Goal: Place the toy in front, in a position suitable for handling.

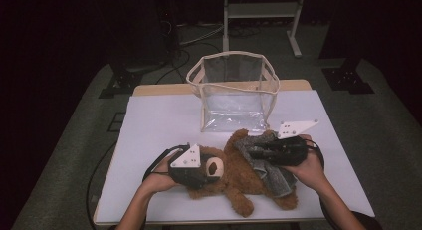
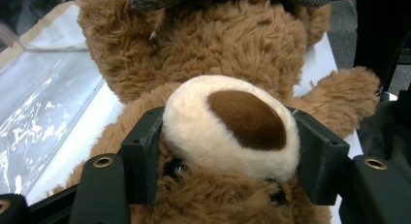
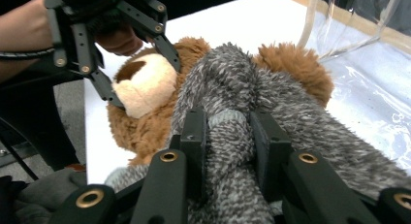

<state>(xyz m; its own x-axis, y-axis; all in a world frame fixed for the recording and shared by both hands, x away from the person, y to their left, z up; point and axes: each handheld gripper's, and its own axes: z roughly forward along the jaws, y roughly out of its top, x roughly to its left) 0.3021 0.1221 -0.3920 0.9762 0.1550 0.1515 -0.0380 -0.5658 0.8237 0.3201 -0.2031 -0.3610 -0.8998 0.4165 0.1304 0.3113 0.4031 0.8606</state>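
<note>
Teddy bear [image 1: 234, 175] muzzle sits clamped between left tongs [image 2: 228, 156].

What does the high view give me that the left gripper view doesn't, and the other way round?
High view alone: the whole clear bag standing open behind the teddy bear, the white table, both forearms, and the right gripper pinching the grey knit cloth on the bear's body.
Left gripper view alone: close up, the left gripper has its jaws pressed on both sides of the bear's cream muzzle, squeezing it.
Shared: the bear lying on the table, the grey cloth on it, part of the clear bag.
</note>
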